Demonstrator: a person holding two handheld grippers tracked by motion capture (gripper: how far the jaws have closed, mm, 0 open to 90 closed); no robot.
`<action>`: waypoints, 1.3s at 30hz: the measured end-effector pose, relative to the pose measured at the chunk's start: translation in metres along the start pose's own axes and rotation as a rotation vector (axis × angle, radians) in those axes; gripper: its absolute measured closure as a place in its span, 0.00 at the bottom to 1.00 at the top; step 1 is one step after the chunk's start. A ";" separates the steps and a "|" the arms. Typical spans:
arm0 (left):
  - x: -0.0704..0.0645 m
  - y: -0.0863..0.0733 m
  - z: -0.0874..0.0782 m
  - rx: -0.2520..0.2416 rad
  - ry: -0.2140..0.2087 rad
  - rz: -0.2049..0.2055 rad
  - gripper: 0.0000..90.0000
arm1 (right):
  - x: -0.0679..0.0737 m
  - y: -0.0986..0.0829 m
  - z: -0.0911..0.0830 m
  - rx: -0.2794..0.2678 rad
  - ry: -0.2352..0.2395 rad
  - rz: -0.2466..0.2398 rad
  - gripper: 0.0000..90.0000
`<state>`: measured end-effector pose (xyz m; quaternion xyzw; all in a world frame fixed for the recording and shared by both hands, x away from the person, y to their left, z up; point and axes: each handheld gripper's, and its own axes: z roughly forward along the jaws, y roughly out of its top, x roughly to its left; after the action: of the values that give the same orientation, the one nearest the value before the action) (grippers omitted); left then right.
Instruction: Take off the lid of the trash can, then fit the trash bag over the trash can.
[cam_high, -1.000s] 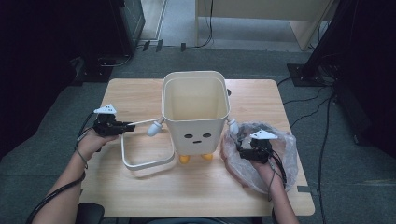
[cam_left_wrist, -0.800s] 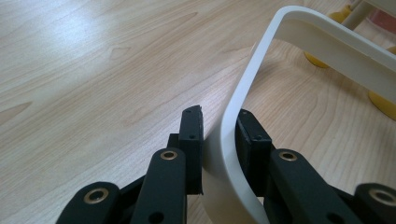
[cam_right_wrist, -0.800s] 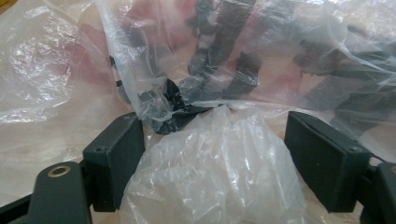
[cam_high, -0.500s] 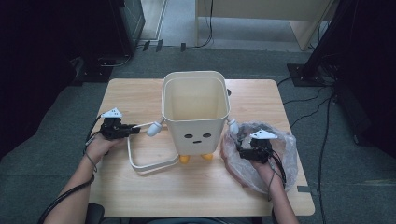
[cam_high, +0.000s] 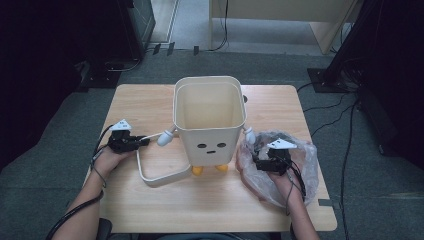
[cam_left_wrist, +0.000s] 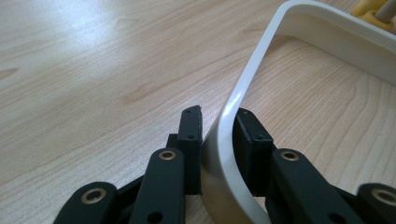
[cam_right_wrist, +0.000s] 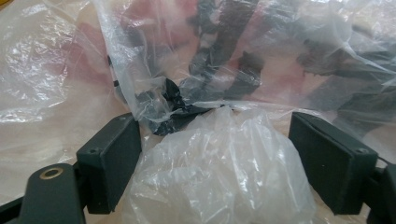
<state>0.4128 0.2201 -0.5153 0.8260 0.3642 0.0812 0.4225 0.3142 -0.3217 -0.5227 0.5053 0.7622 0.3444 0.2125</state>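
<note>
Between the jaws of the left gripper (cam_left_wrist: 218, 122) a cream plastic swing handle (cam_high: 150, 176) is clamped at its bent corner, one black pad on each face of the band, as the left gripper view makes plain. From that corner the handle's long bar is seen to run away ahead of the gripper and to its right, toward the orange feet of the cream square plastic bin with a printed face (cam_high: 210, 125), which stands upright on the pale wooden table (cam_high: 150, 105) just beyond and to the right of this gripper. On the bin's other side, the right gripper (cam_high: 260, 164) is laid on a crumpled clear plastic bag (cam_high: 300, 165); its jaws are held wide, with a bunched fold of the film rising between them but touched by neither pad, so nothing is gripped there. The bag is spread flat on the table just beside the bin, under and around the right gripper, with its loose mass lying ahead of the jaws. The next move is judged to turn on that fold: it lies straight ahead between the open jaws, so only a closing would be needed, and the right hand (cam_high: 280, 182) is far the nearer to it.
</note>
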 end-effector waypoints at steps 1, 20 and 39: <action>0.001 -0.001 0.000 -0.005 -0.001 -0.005 0.80 | 0.000 0.000 0.000 0.000 0.000 0.000 0.20; -0.010 0.000 0.004 0.020 0.158 0.067 0.32 | 0.011 0.002 0.000 -0.043 -0.008 0.014 0.75; -0.007 -0.002 0.001 0.013 0.156 0.046 0.32 | -0.013 0.028 -0.049 0.025 0.120 0.365 0.98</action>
<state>0.4069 0.2155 -0.5160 0.8279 0.3776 0.1526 0.3857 0.3036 -0.3424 -0.4694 0.6163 0.6735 0.3970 0.0944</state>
